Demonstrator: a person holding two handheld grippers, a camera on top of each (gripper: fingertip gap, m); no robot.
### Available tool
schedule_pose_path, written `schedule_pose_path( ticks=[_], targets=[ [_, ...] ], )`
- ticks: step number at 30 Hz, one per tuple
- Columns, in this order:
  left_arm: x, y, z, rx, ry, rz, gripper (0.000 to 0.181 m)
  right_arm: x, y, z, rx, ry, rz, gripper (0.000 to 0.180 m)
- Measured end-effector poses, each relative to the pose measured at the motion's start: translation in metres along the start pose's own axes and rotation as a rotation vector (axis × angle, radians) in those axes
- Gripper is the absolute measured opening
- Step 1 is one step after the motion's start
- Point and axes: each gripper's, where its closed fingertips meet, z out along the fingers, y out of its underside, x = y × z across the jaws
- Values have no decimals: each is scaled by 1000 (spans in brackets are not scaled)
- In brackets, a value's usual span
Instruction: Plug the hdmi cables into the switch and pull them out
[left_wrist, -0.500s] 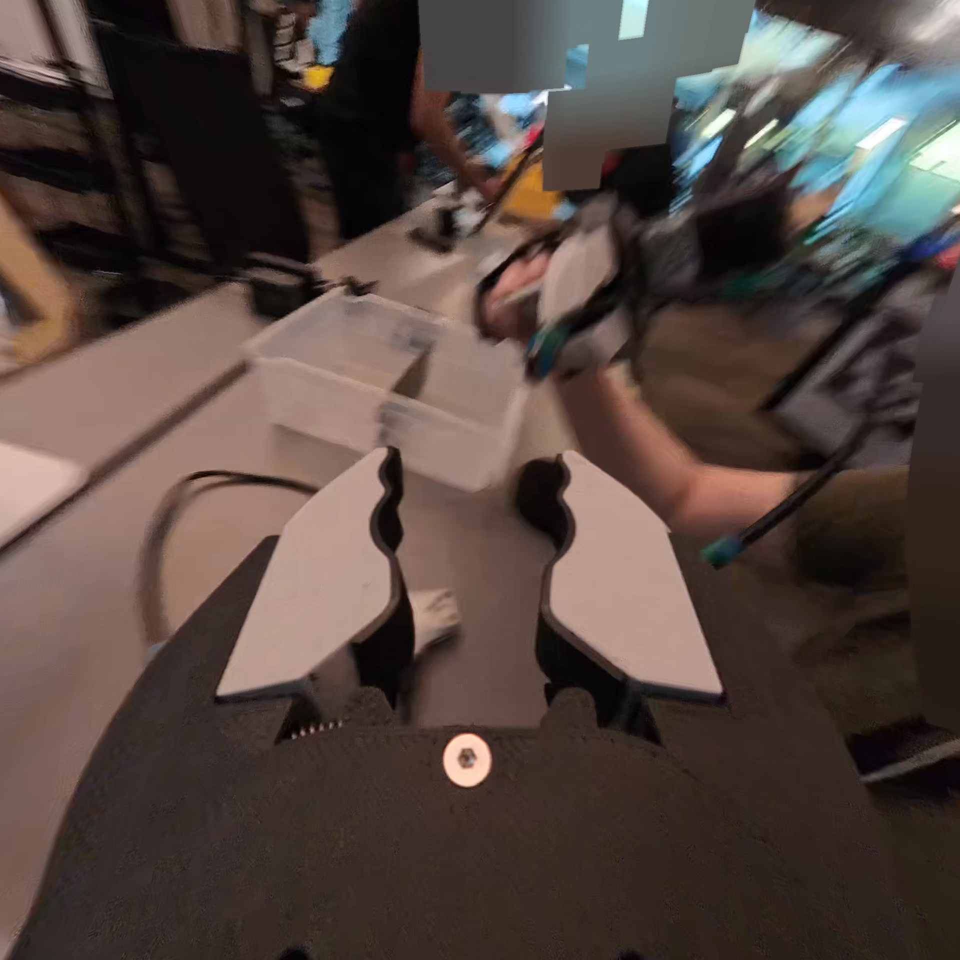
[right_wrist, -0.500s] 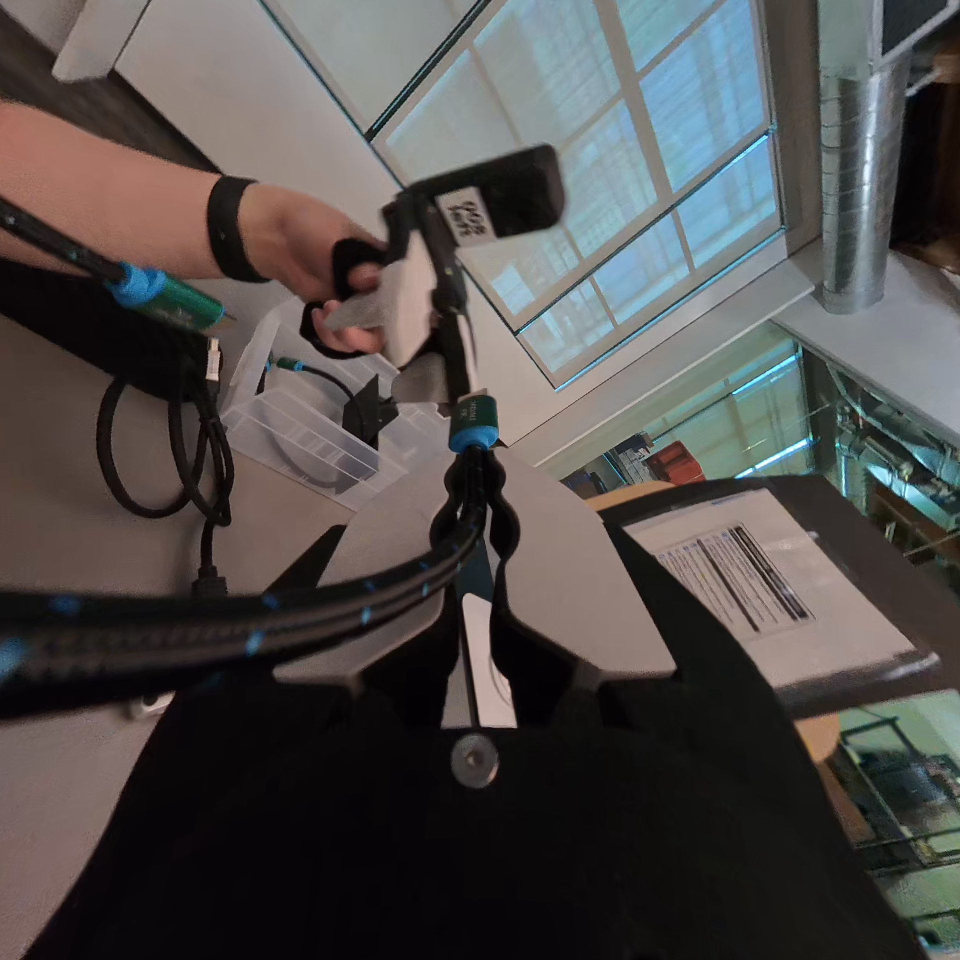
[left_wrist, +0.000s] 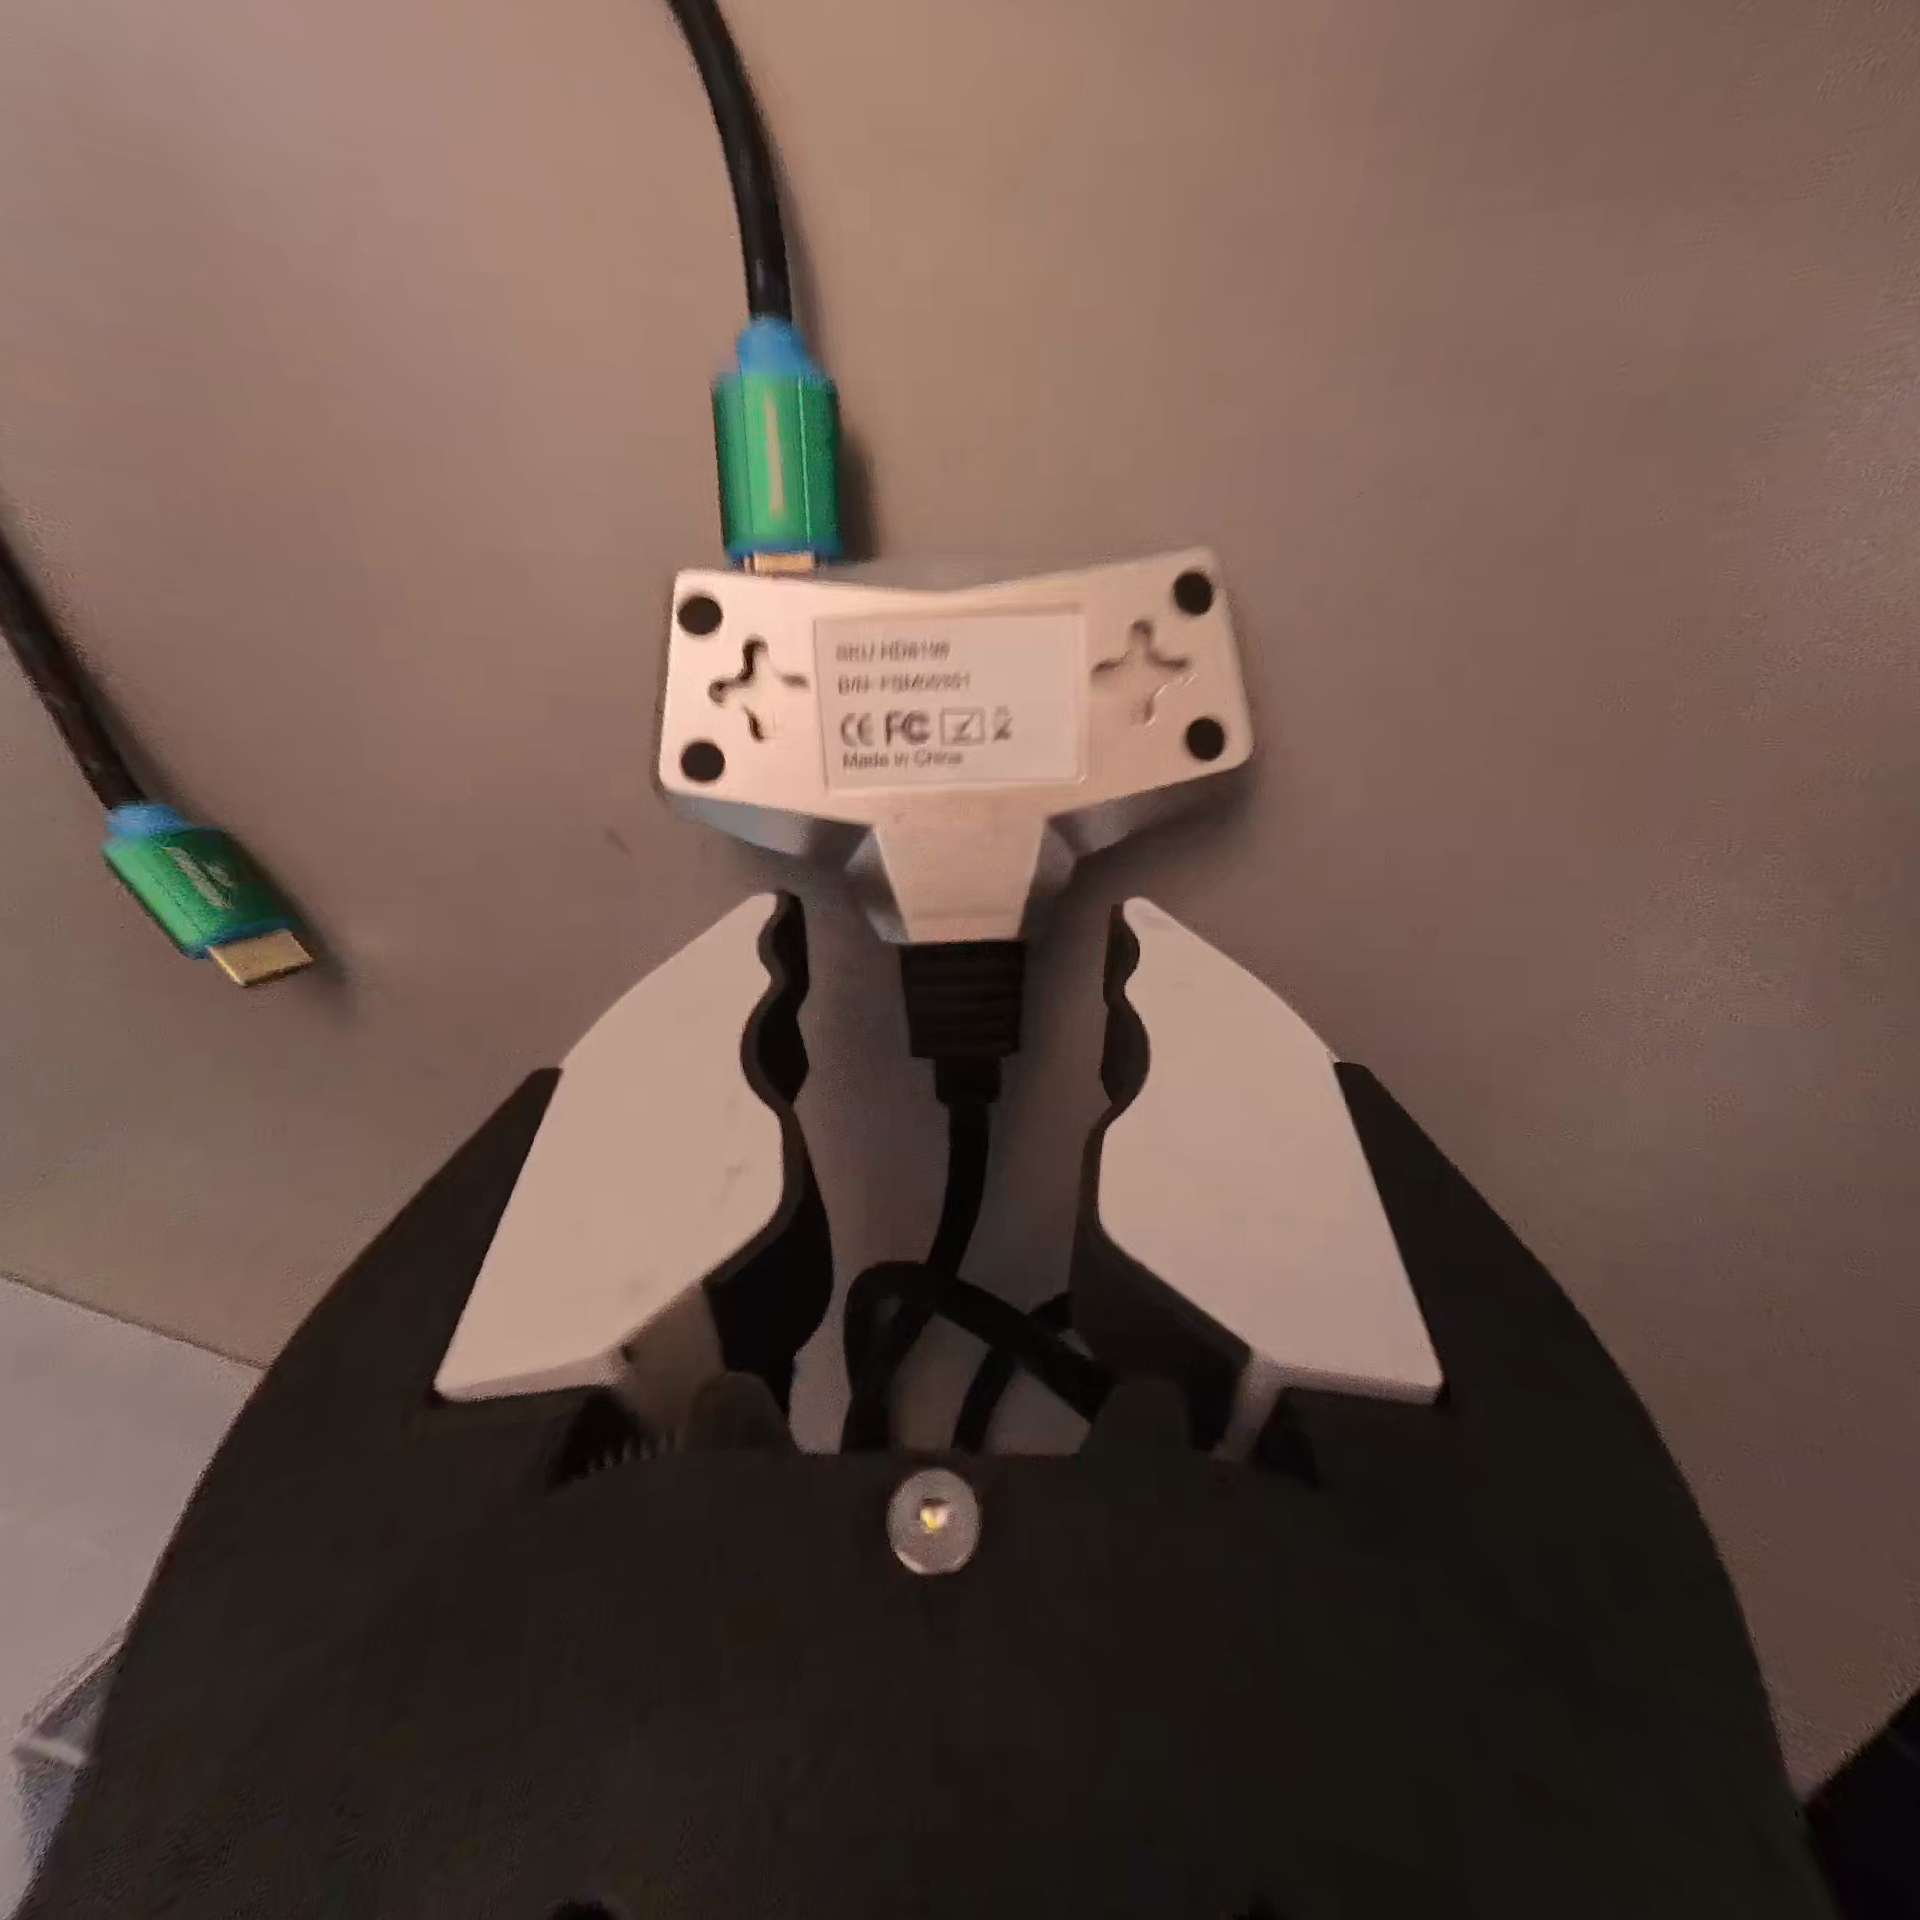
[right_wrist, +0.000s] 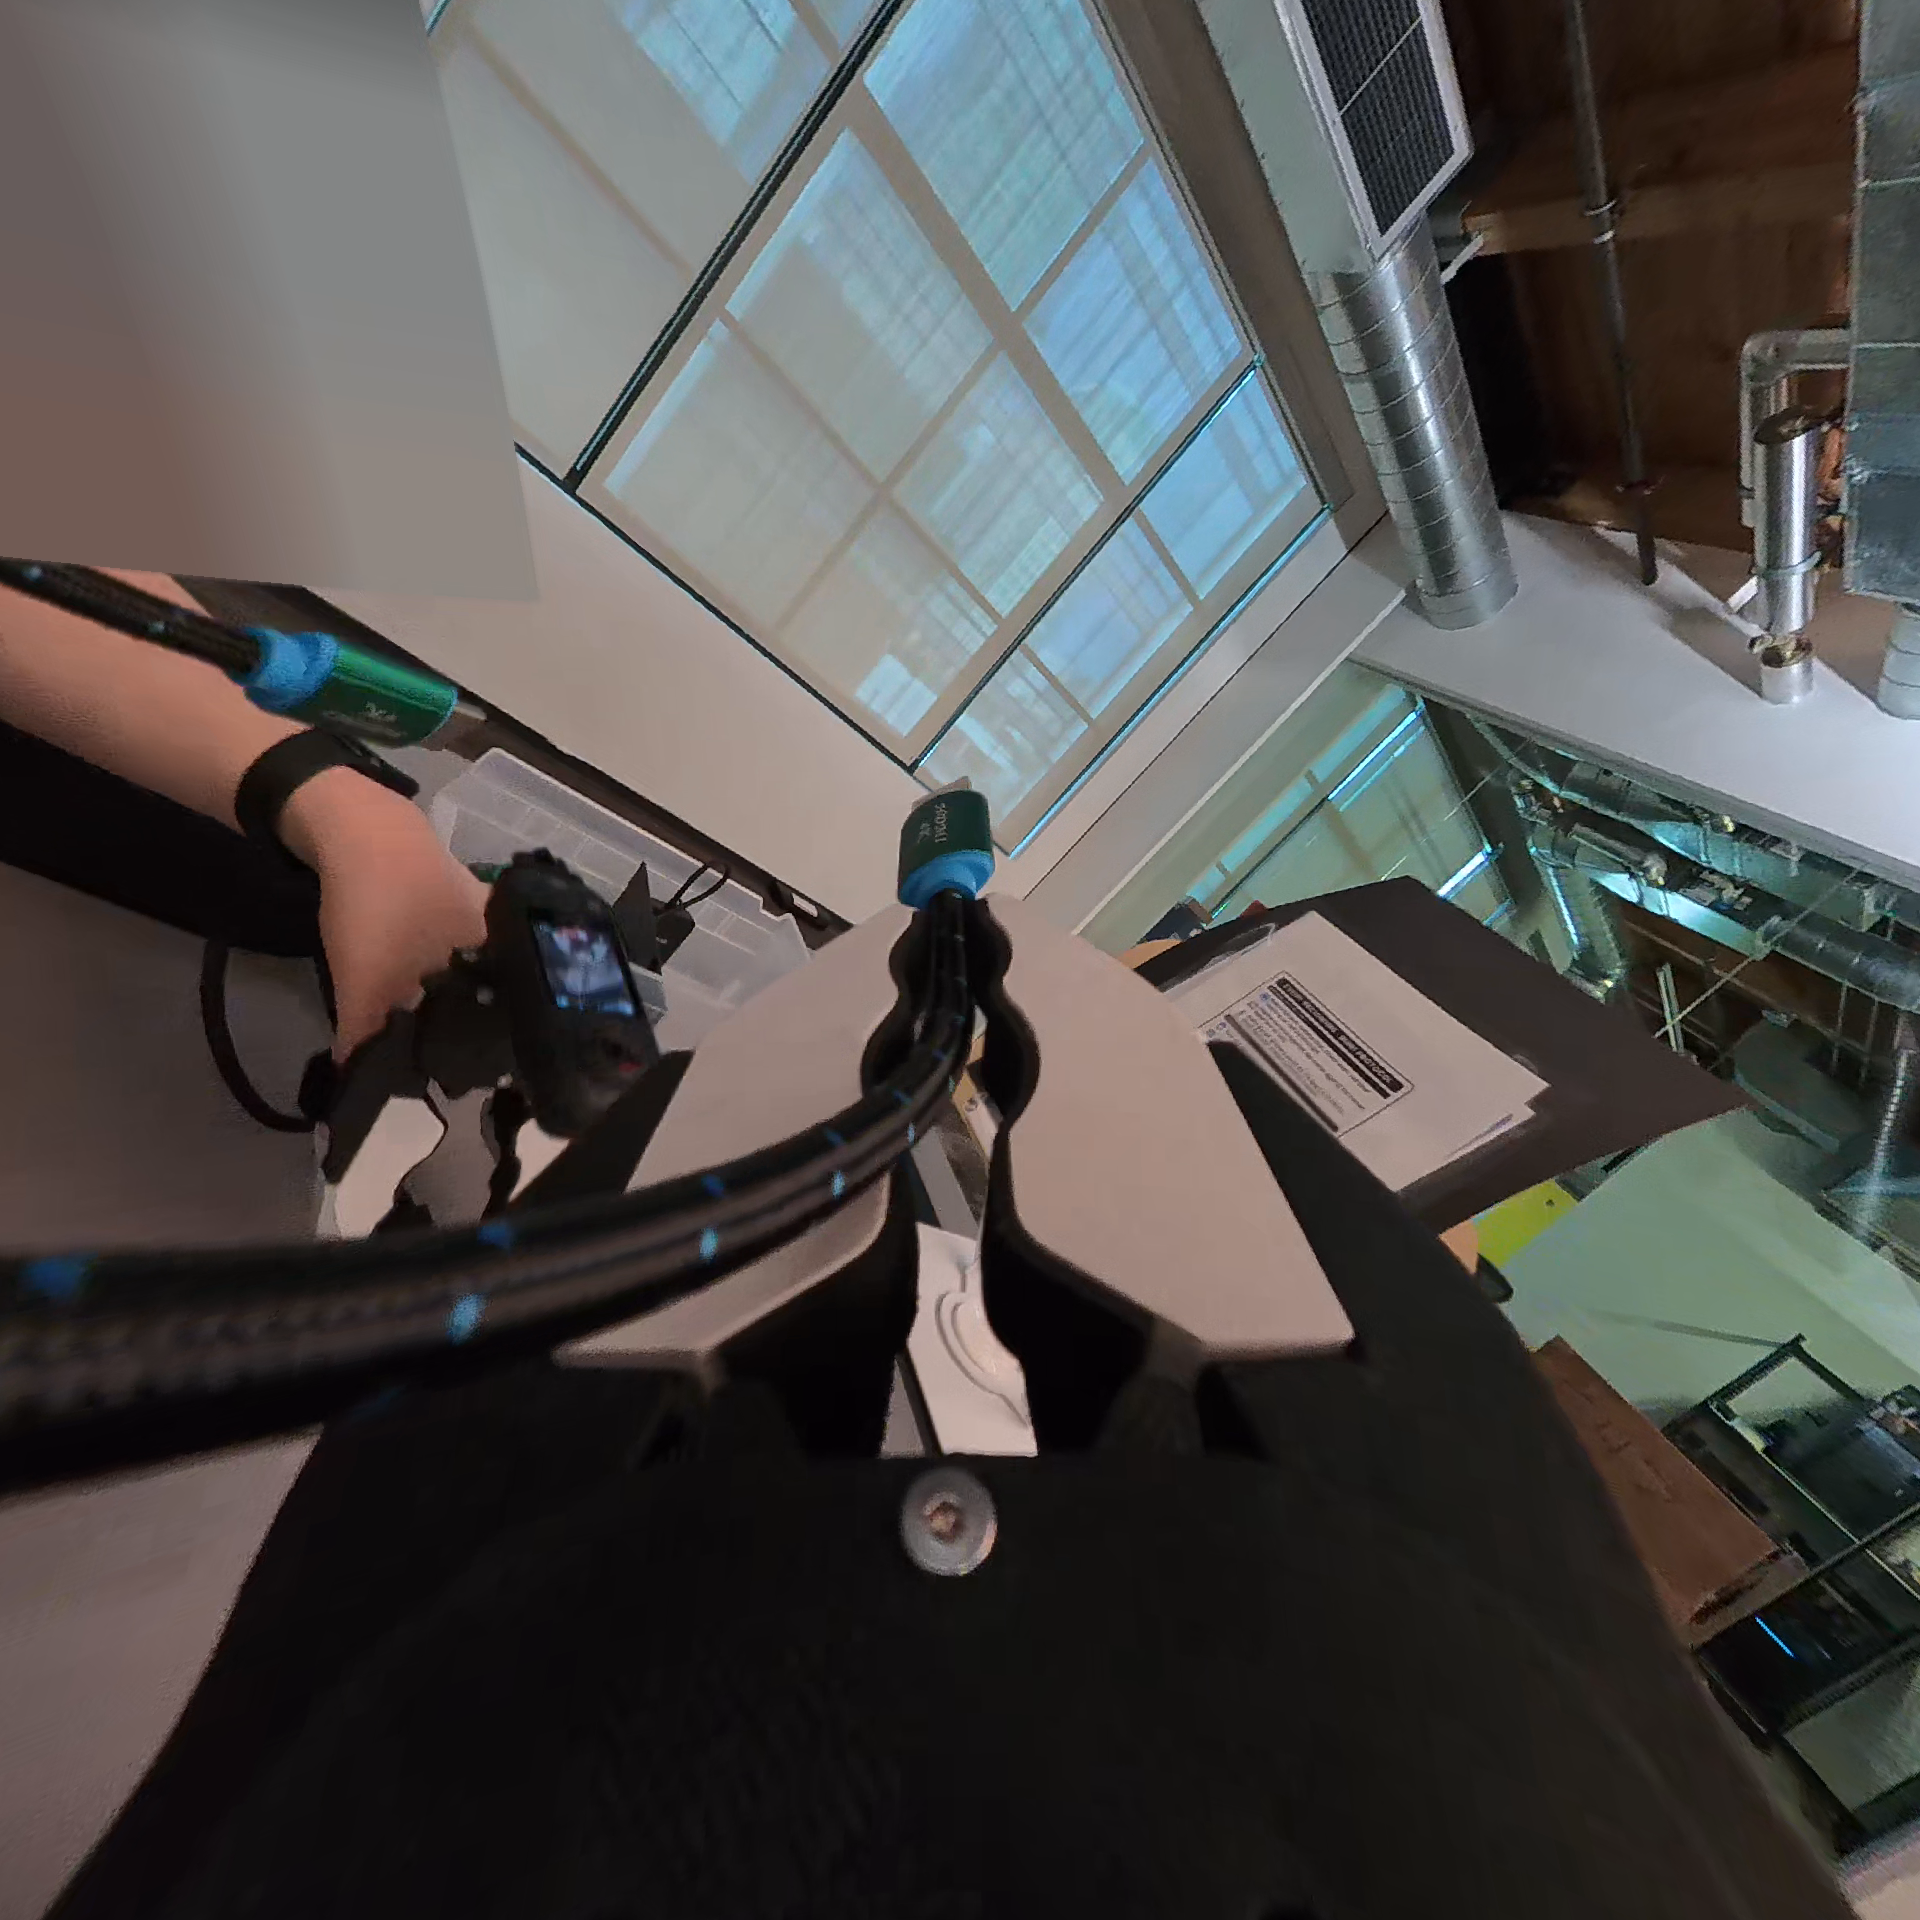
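A silver HDMI switch (left_wrist: 951, 707) lies label side up on the grey table (left_wrist: 1455, 416). A green-and-blue HDMI plug (left_wrist: 777, 457) meets its far left port; I cannot tell how deep it sits. A second plug (left_wrist: 203, 899) lies loose at the left. My left gripper (left_wrist: 951, 925) is open and empty just short of the switch, with the switch's own black lead (left_wrist: 961, 1049) running between its fingers. My right gripper (right_wrist: 951, 925) is shut on a black braided HDMI cable (right_wrist: 727, 1216) just behind its green plug (right_wrist: 940, 842), held up in the air.
In the right wrist view a person's hand (right_wrist: 384, 935) holds the left gripper over the table. A clear plastic box (right_wrist: 582, 831) stands behind it. Another green plug (right_wrist: 353, 691) hangs at the upper left. A paper sheet (right_wrist: 1371, 1060) lies on a dark board to the right.
My left gripper has swung down from facing across the table to pointing at the switch. My right gripper has kept its grip on the cable, with the plug still raised.
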Motion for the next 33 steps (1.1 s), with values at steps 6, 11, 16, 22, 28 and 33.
schedule_pose_path(
  ticks=[6,11,16,22,28,33],
  targets=[
    [0,4,7,-65,-5,11,50,11,-9,-18,54,42,14,8],
    [6,3,9,-52,67,22,37,17,-7,-29,57,67,29,7],
    [1,-2,5,6,52,1,34,17,-10,-33,54,72,26,8],
    [1,-34,-48,420,82,7,34,10,-15,-32,70,34,15,8],
    [3,-38,-104,768,3,86,34,-33,-9,-27,42,-277,135,7],
    [2,-31,-124,893,-103,120,34,-70,13,-12,-89,-497,226,8]
  ],
)
